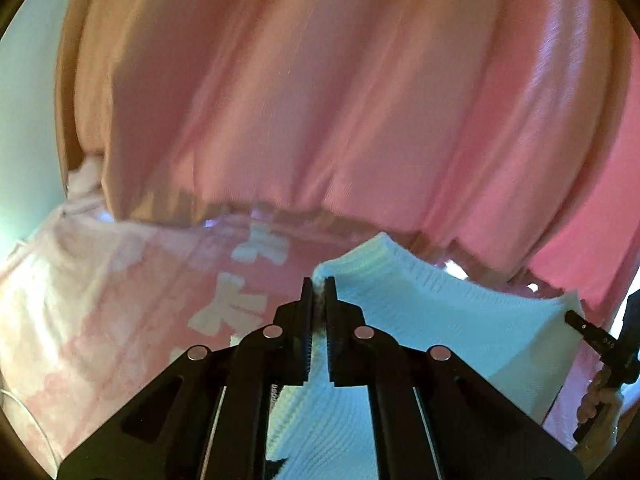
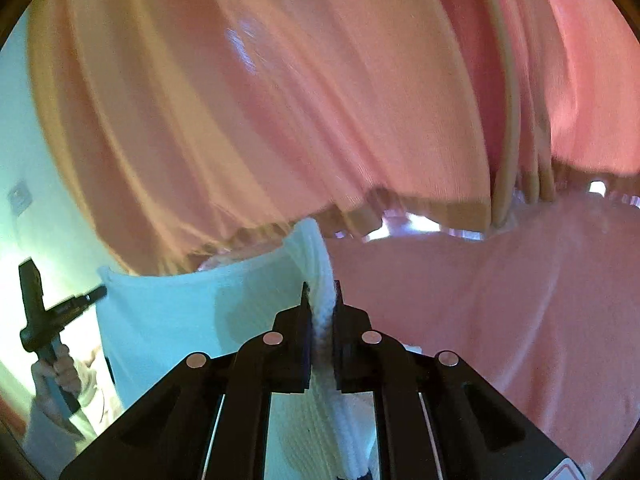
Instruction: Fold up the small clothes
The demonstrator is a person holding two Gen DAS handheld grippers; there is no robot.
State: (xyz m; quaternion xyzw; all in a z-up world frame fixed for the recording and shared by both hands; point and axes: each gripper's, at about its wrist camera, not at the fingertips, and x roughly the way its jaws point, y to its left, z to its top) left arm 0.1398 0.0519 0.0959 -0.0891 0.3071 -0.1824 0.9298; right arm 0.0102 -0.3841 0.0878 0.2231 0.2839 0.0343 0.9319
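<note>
Jaws of the left gripper [image 1: 319, 282] clench a white ribbed garment [image 1: 440, 312], stretching rightward to the right gripper [image 1: 576, 320]. Right wrist view: right gripper [image 2: 321, 286] jaws clamp its bunched edge, cloth [image 2: 192, 312] spanning leftward, above pink bedding [image 2: 500, 300].

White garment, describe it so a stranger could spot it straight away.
In front of the pink curtain, above the pink patterned bedspread, the white garment hangs stretched between the left gripper and right gripper. It is the only white, ribbed cloth.

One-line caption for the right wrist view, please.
Right gripper clamps a white ribbed garment held up with the left gripper, pink curtain behind.
</note>
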